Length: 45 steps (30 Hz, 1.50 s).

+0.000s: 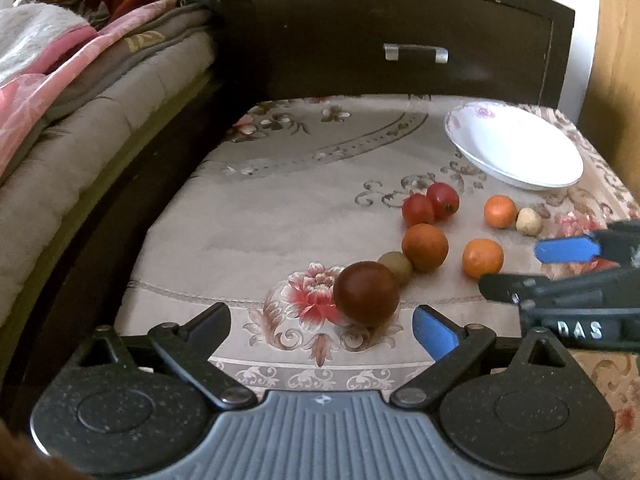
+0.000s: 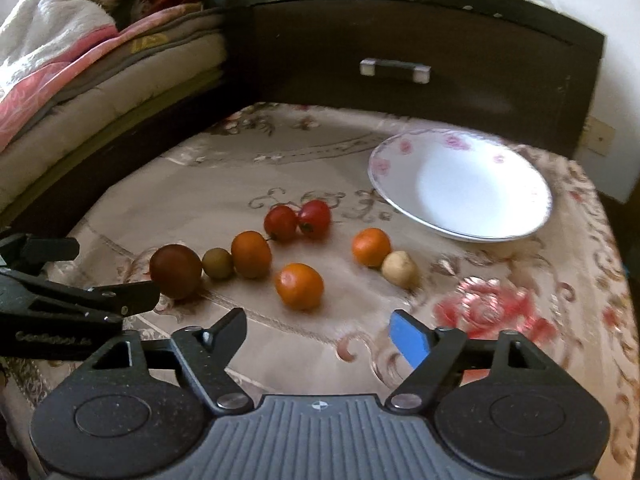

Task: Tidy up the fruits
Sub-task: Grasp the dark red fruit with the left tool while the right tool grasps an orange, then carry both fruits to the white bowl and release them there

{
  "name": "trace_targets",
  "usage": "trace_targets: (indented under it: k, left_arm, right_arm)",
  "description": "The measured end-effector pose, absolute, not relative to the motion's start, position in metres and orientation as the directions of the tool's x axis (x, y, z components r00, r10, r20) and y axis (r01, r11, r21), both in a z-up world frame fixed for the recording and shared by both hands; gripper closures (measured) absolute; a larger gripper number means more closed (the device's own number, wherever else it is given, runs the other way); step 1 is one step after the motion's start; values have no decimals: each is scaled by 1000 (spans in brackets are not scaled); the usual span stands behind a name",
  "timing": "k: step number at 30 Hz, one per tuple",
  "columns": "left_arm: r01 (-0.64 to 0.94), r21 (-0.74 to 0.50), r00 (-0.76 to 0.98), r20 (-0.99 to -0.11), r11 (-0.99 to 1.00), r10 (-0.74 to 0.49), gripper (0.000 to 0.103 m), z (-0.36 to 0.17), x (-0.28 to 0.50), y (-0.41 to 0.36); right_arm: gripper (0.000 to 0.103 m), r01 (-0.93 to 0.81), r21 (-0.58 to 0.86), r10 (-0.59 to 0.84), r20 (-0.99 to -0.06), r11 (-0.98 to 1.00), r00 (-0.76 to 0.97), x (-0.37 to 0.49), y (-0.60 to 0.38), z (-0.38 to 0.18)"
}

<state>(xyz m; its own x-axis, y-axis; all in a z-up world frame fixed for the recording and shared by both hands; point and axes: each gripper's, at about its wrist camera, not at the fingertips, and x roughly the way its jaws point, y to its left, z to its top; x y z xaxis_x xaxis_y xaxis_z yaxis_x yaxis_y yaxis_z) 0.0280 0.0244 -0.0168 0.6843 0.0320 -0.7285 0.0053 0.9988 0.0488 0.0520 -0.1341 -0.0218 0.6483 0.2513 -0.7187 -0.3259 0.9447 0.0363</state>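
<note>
Several small fruits lie loose on a flowered cloth: a dark red one nearest my left gripper, a small green one, an orange-red one, two red ones, two oranges and a pale one. A white plate stands empty at the back right; it also shows in the right wrist view. My left gripper is open, just short of the dark red fruit. My right gripper is open, just short of an orange.
A dark wooden drawer front with a metal handle stands behind the table. Folded blankets and bedding are piled at the left. The right gripper shows at the right edge of the left wrist view.
</note>
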Motion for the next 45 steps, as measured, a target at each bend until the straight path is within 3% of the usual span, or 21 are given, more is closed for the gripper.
trace_targets:
  k: [9, 16, 19, 22, 23, 27, 45]
  left_arm:
    - [44, 53, 693, -721, 998, 8, 0, -24, 38, 22]
    - [68, 61, 700, -714, 996, -5, 1, -29, 47, 18]
    - [99, 57, 692, -721, 993, -27, 12, -32, 50, 15]
    - [112, 27, 664, -746, 993, -55, 33, -37, 55, 16]
    - [109, 16, 655, -753, 994, -60, 40, -39, 56, 17]
    - [101, -27, 647, -758, 995, -86, 47, -40, 61, 19]
    - [130, -40, 634, -765, 991, -115, 54, -39, 58, 18]
  right_arm:
    - [59, -381, 60, 297, -739, 923, 604, 80, -128, -35]
    - [67, -427, 56, 324, -740, 903, 589, 87, -120, -40]
    - [70, -428, 60, 327, -742, 902, 585, 89, -122, -39]
    - [76, -426, 62, 326, -745, 902, 582, 90, -123, -39]
    - [76, -424, 63, 325, -746, 904, 581, 89, -124, -39]
    - [76, -421, 54, 316, -748, 906, 584, 86, -123, -38]
    - [77, -395, 73, 310, -753, 916, 580, 81, -132, -36]
